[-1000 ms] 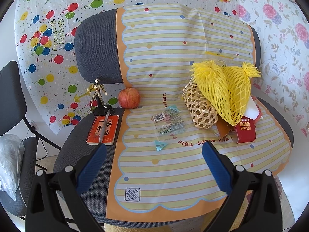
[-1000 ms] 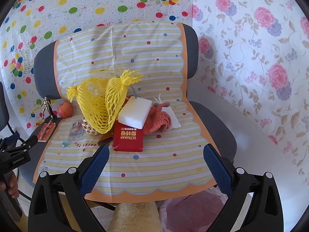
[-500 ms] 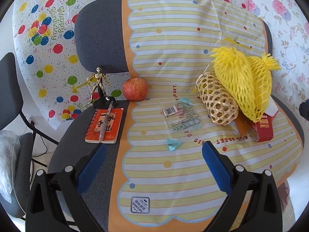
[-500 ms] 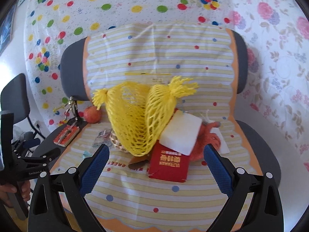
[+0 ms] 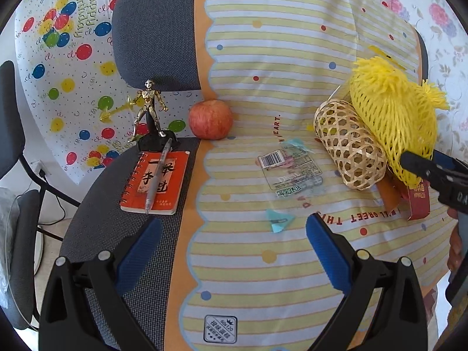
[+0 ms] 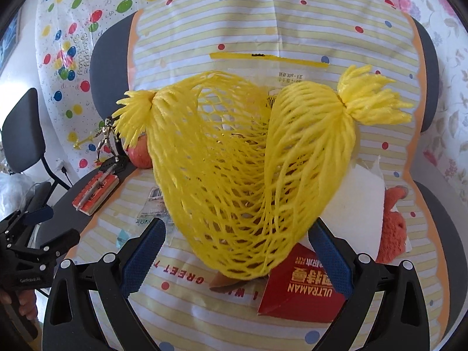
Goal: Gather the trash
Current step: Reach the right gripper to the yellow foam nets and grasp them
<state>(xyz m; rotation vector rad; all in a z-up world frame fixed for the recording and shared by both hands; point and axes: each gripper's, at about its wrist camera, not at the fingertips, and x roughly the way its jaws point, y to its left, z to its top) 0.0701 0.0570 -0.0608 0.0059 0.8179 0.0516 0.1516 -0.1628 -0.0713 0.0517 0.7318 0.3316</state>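
Trash lies on a chair draped in a striped yellow cloth (image 5: 263,263). A clear plastic wrapper (image 5: 289,169) with a barcode and a small teal scrap (image 5: 279,222) lie just ahead of my left gripper (image 5: 234,251), which is open and empty. The scrap sits close to the right fingertip. A yellow foam net (image 6: 248,175) fills the right wrist view and its lower end hangs between the open fingers of my right gripper (image 6: 235,257). The net (image 5: 392,117) rests on a bamboo basket (image 5: 348,146). A red Ultraman box (image 6: 301,286) lies under the net.
An apple (image 5: 210,120), a gold figurine (image 5: 149,108) and a red notebook (image 5: 155,181) with a pen occupy the seat's left side. A white foam block (image 6: 354,213) and an orange plush (image 6: 392,228) lie to the right. Another chair (image 5: 11,117) stands at the far left.
Both grippers have moved in closer to the seat. The left one now hovers near the wrapper and scrap; the right one has closed in on the yellow net.
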